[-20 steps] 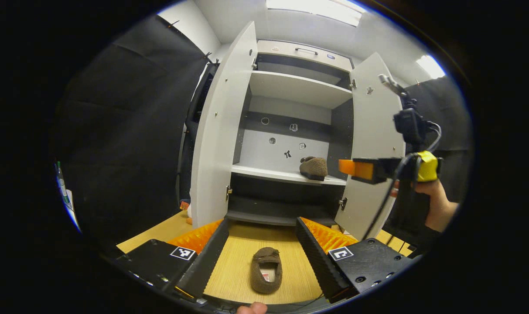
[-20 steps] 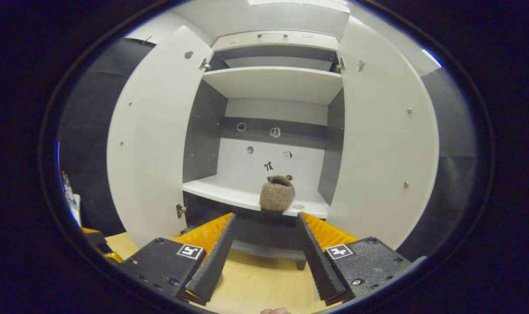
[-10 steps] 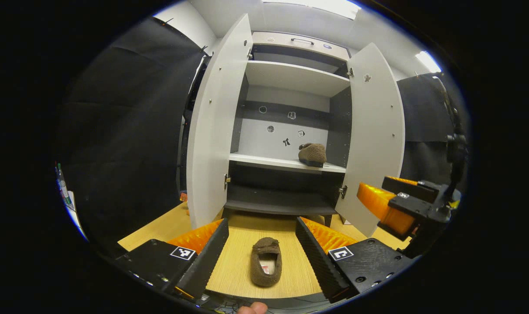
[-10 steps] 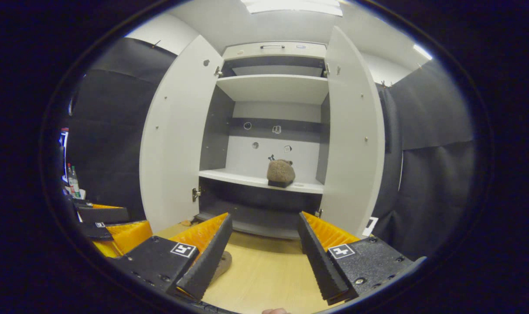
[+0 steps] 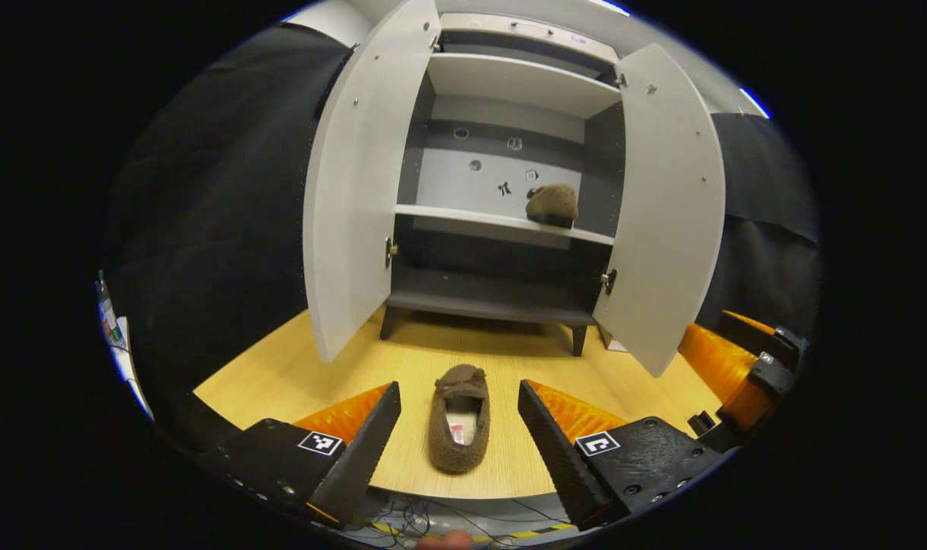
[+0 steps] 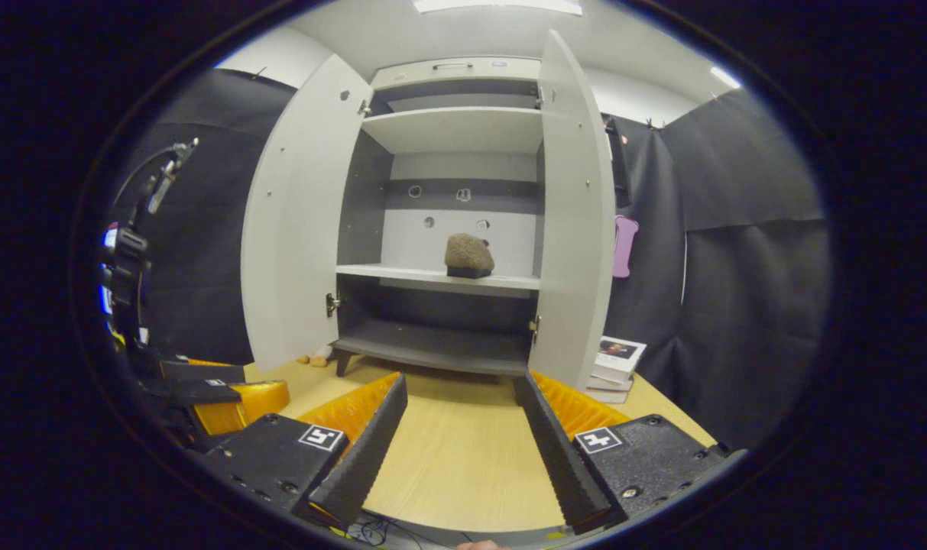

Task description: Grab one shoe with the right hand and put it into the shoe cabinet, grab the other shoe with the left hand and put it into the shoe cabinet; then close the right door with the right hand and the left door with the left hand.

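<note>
A brown slipper (image 5: 460,417) lies on the wooden table in front of the shoe cabinet (image 5: 501,221), its opening facing up. My left gripper (image 5: 457,428) is open, with the slipper lying between its fingers, apart from both. The other brown slipper (image 5: 552,204) (image 6: 468,254) stands on the cabinet's middle shelf, toward the right. Both cabinet doors (image 5: 356,176) (image 5: 669,198) stand wide open. My right gripper (image 6: 459,416) is open and empty over bare table, back from the cabinet. It also appears at the right edge of the left gripper view (image 5: 738,367).
A stack of books (image 6: 614,360) sits on the table beside the right door. A purple object (image 6: 623,246) hangs on the black wall behind that door. Small items (image 6: 316,357) lie by the cabinet's left foot. Cables run along the table's front edge (image 5: 463,519).
My right gripper has pulled back from the shelf and lowered, leaving the slipper there. My left gripper has tilted down toward the slipper on the table.
</note>
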`<state>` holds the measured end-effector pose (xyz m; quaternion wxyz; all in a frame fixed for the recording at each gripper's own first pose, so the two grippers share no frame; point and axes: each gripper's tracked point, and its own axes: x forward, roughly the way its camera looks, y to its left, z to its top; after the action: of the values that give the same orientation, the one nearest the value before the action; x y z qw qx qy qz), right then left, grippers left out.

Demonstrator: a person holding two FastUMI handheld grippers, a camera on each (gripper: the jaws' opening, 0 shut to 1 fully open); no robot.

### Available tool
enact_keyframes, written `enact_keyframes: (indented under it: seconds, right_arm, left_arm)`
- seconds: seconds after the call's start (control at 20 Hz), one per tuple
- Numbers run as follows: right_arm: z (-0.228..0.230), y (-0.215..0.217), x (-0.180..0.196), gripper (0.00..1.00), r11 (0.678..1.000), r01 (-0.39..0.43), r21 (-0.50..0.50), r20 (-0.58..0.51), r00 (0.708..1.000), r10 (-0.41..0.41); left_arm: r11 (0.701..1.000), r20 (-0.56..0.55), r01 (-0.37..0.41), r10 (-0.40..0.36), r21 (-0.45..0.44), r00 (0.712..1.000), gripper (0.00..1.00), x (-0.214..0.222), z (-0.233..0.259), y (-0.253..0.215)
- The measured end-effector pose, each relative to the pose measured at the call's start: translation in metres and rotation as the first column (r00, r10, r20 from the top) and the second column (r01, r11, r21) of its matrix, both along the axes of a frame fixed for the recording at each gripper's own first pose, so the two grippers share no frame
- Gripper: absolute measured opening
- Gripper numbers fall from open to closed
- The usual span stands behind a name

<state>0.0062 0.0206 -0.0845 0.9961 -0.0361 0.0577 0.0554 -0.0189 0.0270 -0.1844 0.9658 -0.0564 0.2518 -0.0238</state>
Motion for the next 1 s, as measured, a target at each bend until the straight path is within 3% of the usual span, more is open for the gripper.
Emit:
enact_keyframes:
  seconds: [0.15,0.3,0.4,0.5,0.55,0.6,0.65,0.7,0.75,0.8,0.95,1.0]
  right_arm:
    - [0.002,-0.014,0.0,0.99,0.999,0.033,0.007,0.01,0.999,-0.033]
    - [0.005,-0.025,0.002,0.95,0.998,0.056,-0.009,0.019,0.998,-0.056]
    - [0.005,-0.032,0.004,0.99,0.997,0.076,-0.025,0.011,0.997,-0.076]
    - [0.002,-0.037,0.003,0.95,0.995,0.093,-0.034,-0.005,0.996,-0.093]
    - [0.002,-0.038,0.003,0.99,0.995,0.094,-0.034,-0.012,0.995,-0.094]
    - [-0.001,-0.04,0.003,0.95,0.995,0.095,-0.036,-0.022,0.995,-0.096]
    - [-0.003,-0.043,0.004,0.99,0.994,0.102,-0.04,-0.036,0.994,-0.104]
    - [-0.006,-0.046,0.004,0.95,0.993,0.109,-0.043,-0.048,0.993,-0.111]
    - [-0.007,-0.049,0.005,0.99,0.992,0.115,-0.045,-0.055,0.992,-0.118]
    - [-0.006,-0.053,0.005,0.95,0.991,0.123,-0.051,-0.059,0.99,-0.126]
    - [-0.003,-0.061,0.007,0.99,0.985,0.152,-0.077,-0.049,0.986,-0.156]
    - [-0.003,-0.062,0.007,0.95,0.983,0.16,-0.087,-0.047,0.985,-0.165]
  left_arm:
    - [1.0,-0.111,0.024,-0.026,-0.014,0.994,0.95,0.016,-0.033,0.006]
    - [1.0,-0.194,0.019,-0.022,-0.02,0.981,0.95,0.037,-0.063,0.016]
    - [1.0,-0.212,-0.002,0.0,-0.009,0.977,0.95,0.057,-0.083,0.028]
    - [1.0,-0.257,0.0,-0.001,-0.005,0.966,0.95,0.064,-0.106,0.033]
    - [1.0,-0.273,0.0,-0.001,-0.005,0.962,0.95,0.069,-0.115,0.034]
    - [1.0,-0.291,0.007,-0.01,-0.011,0.957,0.95,0.073,-0.126,0.033]
    - [1.0,-0.308,0.02,-0.022,-0.012,0.951,0.95,0.074,-0.134,0.029]
    - [0.999,-0.319,0.034,-0.034,-0.003,0.947,0.95,0.075,-0.143,0.028]
    - [0.999,-0.33,0.044,-0.039,0.009,0.943,0.95,0.077,-0.152,0.028]
    - [0.999,-0.346,0.045,-0.037,0.016,0.937,0.95,0.077,-0.162,0.03]
    - [1.0,-0.394,0.019,-0.011,0.018,0.919,0.95,0.078,-0.185,0.038]
    - [1.0,-0.382,0.007,-0.007,-0.001,0.924,0.95,0.084,-0.186,0.037]
